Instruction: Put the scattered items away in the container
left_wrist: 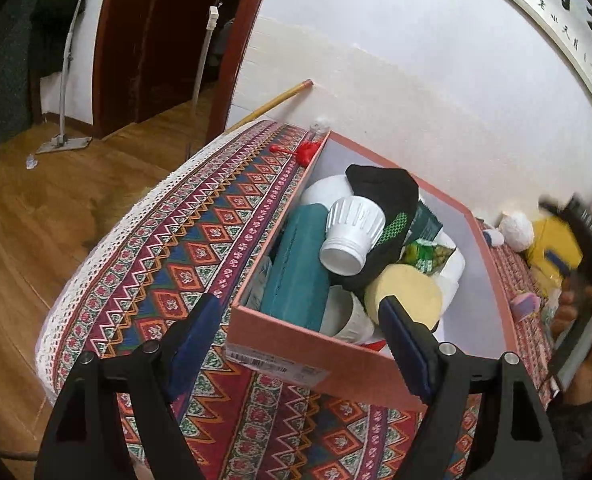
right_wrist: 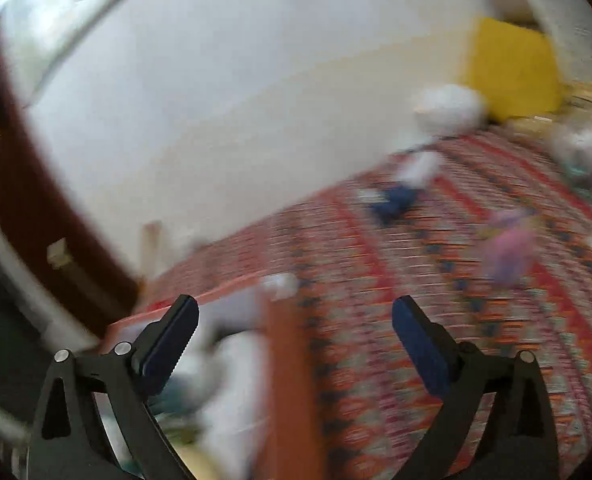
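Both hand-held grippers, left (left_wrist: 300, 328) and right (right_wrist: 296, 328), spread empty; pink item (right_wrist: 510, 246), seemingly light and soft, suits a mid-body pinch.

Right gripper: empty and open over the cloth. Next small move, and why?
Probably swing the right gripper toward the small pink item lying loose on the patterned cloth ahead of it. Its jaws are open with nothing between them, the pink box already holds several things, and this item still lies outside. The right wrist view is blurred, so what the item is stays unclear.
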Demonstrator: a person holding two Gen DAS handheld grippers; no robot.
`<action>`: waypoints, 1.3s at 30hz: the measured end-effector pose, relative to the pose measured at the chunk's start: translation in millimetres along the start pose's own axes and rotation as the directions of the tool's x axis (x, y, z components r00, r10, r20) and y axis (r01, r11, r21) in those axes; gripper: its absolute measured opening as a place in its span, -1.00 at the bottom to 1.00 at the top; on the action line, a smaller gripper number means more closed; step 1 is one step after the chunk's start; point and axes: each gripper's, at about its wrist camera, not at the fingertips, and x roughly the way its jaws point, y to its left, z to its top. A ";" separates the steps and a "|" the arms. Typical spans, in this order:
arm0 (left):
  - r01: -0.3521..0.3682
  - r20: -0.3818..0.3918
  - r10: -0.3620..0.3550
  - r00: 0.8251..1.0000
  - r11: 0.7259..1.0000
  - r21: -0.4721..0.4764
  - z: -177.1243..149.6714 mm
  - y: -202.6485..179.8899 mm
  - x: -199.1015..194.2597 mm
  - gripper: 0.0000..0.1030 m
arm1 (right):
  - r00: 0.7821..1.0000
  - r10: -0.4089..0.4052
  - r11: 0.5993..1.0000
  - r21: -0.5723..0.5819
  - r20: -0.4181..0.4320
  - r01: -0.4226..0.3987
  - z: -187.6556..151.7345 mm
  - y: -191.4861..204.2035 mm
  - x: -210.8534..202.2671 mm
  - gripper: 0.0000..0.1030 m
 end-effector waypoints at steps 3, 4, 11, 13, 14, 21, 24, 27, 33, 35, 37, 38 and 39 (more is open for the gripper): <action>-0.004 -0.003 0.004 1.000 1.000 -0.005 -0.1 5.7 -1.1 0.58 | 0.991 0.119 0.980 -0.156 -0.062 -0.128 -10.8 50.7 16.3 0.99; -0.007 -0.003 0.007 1.000 1.000 -0.006 0.1 7.9 -1.9 0.58 | 0.987 0.132 0.969 -0.197 -0.095 -0.149 -14.3 63.5 25.2 0.99; -0.013 0.016 0.013 1.000 1.000 -0.019 4.2 20.6 -10.1 0.58 | 0.950 -0.007 0.933 -0.344 -0.313 -0.107 -32.8 121.2 118.5 0.99; -0.011 0.021 0.011 1.000 1.000 -0.016 5.2 21.1 -11.3 0.58 | 0.926 -0.094 0.924 -0.379 -0.365 -0.055 -42.6 124.1 141.7 0.99; -0.010 0.020 0.011 1.000 1.000 -0.014 5.2 20.5 -10.9 0.58 | 0.901 -0.143 0.921 -0.389 -0.410 -0.031 -50.1 123.4 154.9 0.99; -0.008 0.012 0.008 1.000 1.000 0.010 2.9 14.0 -11.4 0.58 | 0.834 0.103 0.976 -0.107 -0.541 -0.190 -70.9 73.5 169.9 -0.19; -0.008 0.018 0.008 1.000 1.000 0.021 3.7 9.7 -10.6 0.58 | 0.859 0.241 0.961 -0.010 -0.451 -0.275 -63.6 58.1 129.2 -0.49; -0.014 0.008 0.014 1.000 1.000 0.021 2.8 6.0 -4.5 0.58 | 0.866 0.372 0.927 0.083 -0.333 -0.366 -56.0 41.4 83.3 -0.71; -0.026 0.007 0.026 1.000 0.999 0.033 1.3 -7.9 4.9 0.58 | 0.913 0.409 0.904 0.144 -0.016 -0.402 -5.3 7.6 -21.6 -0.78; -0.016 0.002 0.016 1.000 0.999 0.037 0.4 -13.8 7.2 0.58 | 0.930 0.355 0.917 0.157 0.094 -0.366 7.0 -12.6 -53.7 -0.78; -0.012 -0.003 0.012 1.000 0.999 0.047 -1.4 -18.6 9.3 0.58 | 0.945 0.271 0.940 0.160 0.184 -0.301 18.8 -32.5 -78.7 -0.78; -0.014 -0.006 0.014 1.000 0.998 0.055 -2.6 -22.0 11.3 0.58 | 0.960 0.174 0.962 0.170 0.218 -0.213 23.7 -45.4 -87.7 -0.78; -0.015 -0.009 0.016 1.000 0.998 0.060 -3.4 -24.0 12.9 0.58 | 0.969 0.069 0.974 0.193 0.237 -0.117 24.9 -53.8 -94.5 -0.76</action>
